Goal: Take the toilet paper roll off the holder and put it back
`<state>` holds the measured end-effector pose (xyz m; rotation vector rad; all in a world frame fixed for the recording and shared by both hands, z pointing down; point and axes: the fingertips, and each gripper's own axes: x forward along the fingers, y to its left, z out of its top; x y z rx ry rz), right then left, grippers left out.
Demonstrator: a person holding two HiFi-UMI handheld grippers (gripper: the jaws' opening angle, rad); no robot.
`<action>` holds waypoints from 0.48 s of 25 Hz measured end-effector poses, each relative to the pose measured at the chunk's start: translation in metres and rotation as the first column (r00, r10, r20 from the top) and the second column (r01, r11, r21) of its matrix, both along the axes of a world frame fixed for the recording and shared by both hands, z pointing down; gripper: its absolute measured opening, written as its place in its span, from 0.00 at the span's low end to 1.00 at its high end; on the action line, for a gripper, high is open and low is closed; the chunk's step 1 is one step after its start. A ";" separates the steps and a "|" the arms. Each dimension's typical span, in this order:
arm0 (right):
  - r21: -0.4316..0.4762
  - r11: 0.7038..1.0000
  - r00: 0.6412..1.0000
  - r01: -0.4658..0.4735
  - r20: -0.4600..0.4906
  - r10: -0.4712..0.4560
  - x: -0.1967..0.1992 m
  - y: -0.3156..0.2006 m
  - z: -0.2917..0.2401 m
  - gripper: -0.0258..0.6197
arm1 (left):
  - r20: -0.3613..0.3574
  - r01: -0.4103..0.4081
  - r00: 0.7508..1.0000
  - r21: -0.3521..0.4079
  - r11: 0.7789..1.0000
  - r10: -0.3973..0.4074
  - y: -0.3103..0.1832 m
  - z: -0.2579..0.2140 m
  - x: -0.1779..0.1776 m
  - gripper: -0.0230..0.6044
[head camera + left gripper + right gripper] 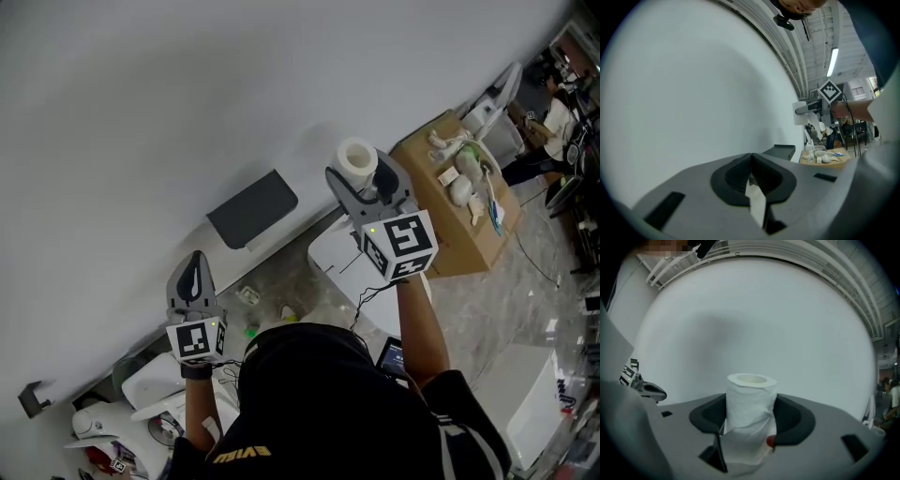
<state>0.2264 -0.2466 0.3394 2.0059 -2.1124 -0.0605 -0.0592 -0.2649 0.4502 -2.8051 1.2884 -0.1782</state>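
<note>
A white toilet paper roll (356, 157) stands upright between the jaws of my right gripper (362, 176), which is shut on it and held up close to the white wall. In the right gripper view the roll (751, 399) fills the gap between the dark pads (787, 416), with a loose sheet hanging below. A dark grey wall shelf (251, 208) sits lower left of the roll, apart from it. My left gripper (194, 270) is raised further left, its jaws shut (751, 165) with no object between them; only a white sliver shows below where they meet.
A cardboard box (441, 239) carrying several small white items stands right of the right gripper. A white fixture (328, 251) is below the shelf, and white sanitary ware (141, 389) lies at lower left. The stone floor spreads to the right.
</note>
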 end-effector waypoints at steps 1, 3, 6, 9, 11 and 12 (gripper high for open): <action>0.002 1.000 1.000 -0.007 0.001 0.007 0.002 0.002 0.000 0.49 | 0.003 -0.002 1.000 0.002 1.000 0.002 -0.001 -0.001 0.000 0.05; 0.002 1.000 1.000 -0.017 0.002 0.017 0.006 0.006 0.000 0.49 | 0.003 -0.002 1.000 0.004 1.000 0.002 -0.002 -0.002 0.000 0.05; 0.000 1.000 1.000 -0.022 0.012 0.022 0.010 0.012 0.001 0.49 | -0.003 0.004 1.000 0.012 1.000 -0.004 0.000 -0.004 0.000 0.05; 0.001 0.999 0.999 -0.039 0.011 0.039 0.014 0.018 0.001 0.49 | -0.026 0.010 1.000 0.040 0.999 -0.009 -0.001 -0.012 0.002 0.05; -0.002 0.998 0.998 -0.061 0.005 0.061 0.022 0.020 0.001 0.49 | -0.034 0.009 0.999 0.046 0.999 -0.008 -0.004 -0.015 0.006 0.05; -0.005 0.997 0.997 -0.073 0.004 0.073 0.026 0.021 0.002 0.49 | -0.035 0.010 0.999 0.043 0.999 -0.009 -0.005 -0.014 0.007 0.05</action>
